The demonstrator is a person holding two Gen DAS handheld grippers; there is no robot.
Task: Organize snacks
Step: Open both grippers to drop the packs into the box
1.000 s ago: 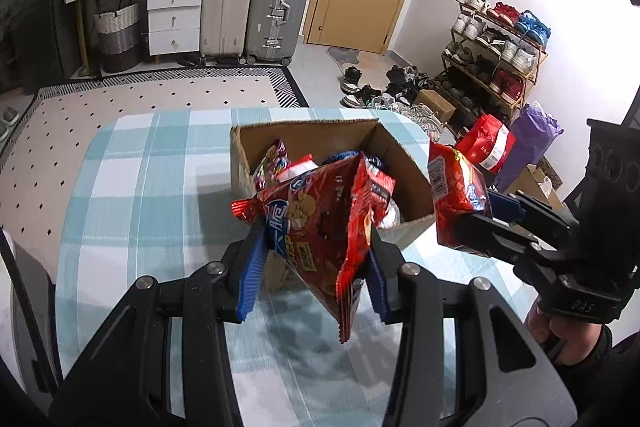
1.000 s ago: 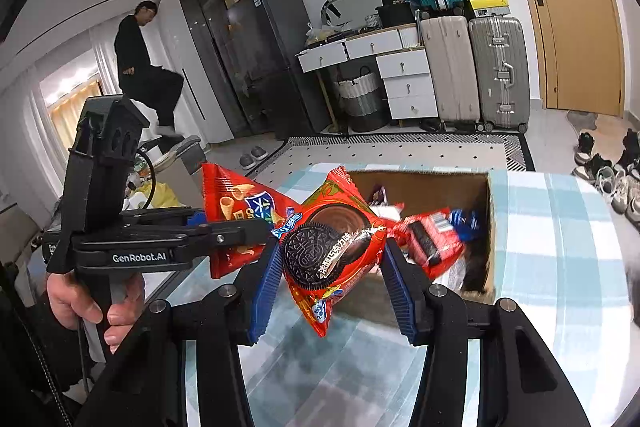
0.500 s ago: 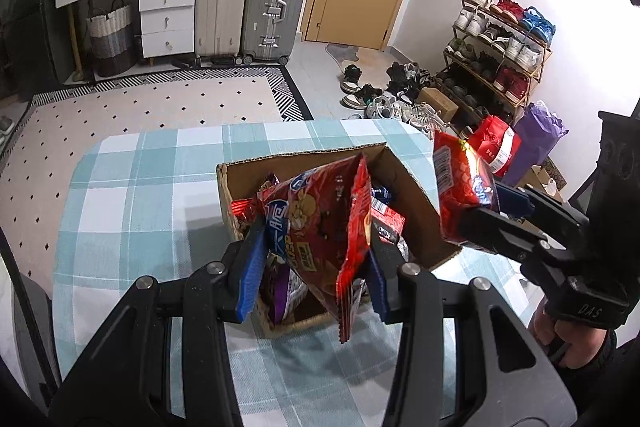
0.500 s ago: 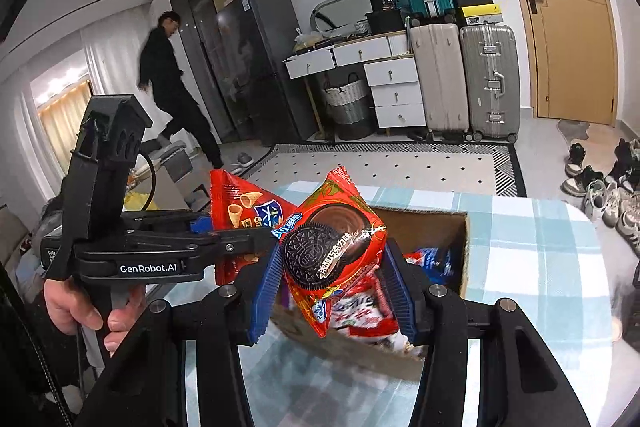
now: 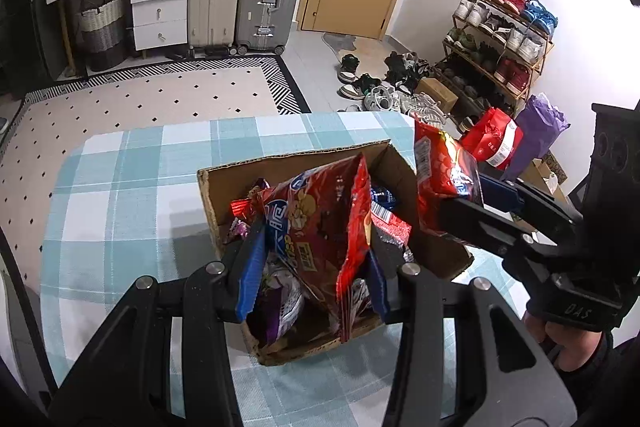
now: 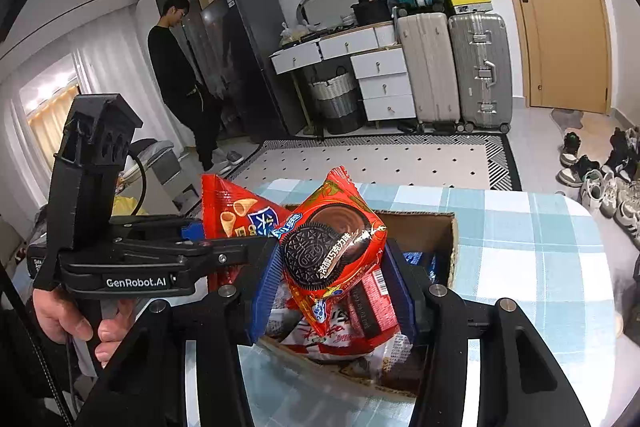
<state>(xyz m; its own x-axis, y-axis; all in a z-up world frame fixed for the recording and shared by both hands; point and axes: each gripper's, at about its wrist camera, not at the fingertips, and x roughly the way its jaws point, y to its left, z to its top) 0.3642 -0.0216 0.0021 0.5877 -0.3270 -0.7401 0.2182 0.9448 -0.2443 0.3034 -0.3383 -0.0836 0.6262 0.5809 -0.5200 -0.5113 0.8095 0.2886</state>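
The left gripper (image 5: 312, 267) clamped a red cone-snack bag (image 5: 320, 223); the right gripper (image 6: 332, 291), facing "GenRobot.AI" lettering, clamped a red Oreo packet (image 6: 332, 251) above the cardboard box (image 5: 224, 183).

Readable: "GenRobot.AI" on the left gripper (image 6: 224, 255) at lower left, "OREO" on the cookie pack (image 6: 334, 253) at centre, "DAS" on the right gripper (image 5: 460, 205) at lower right.
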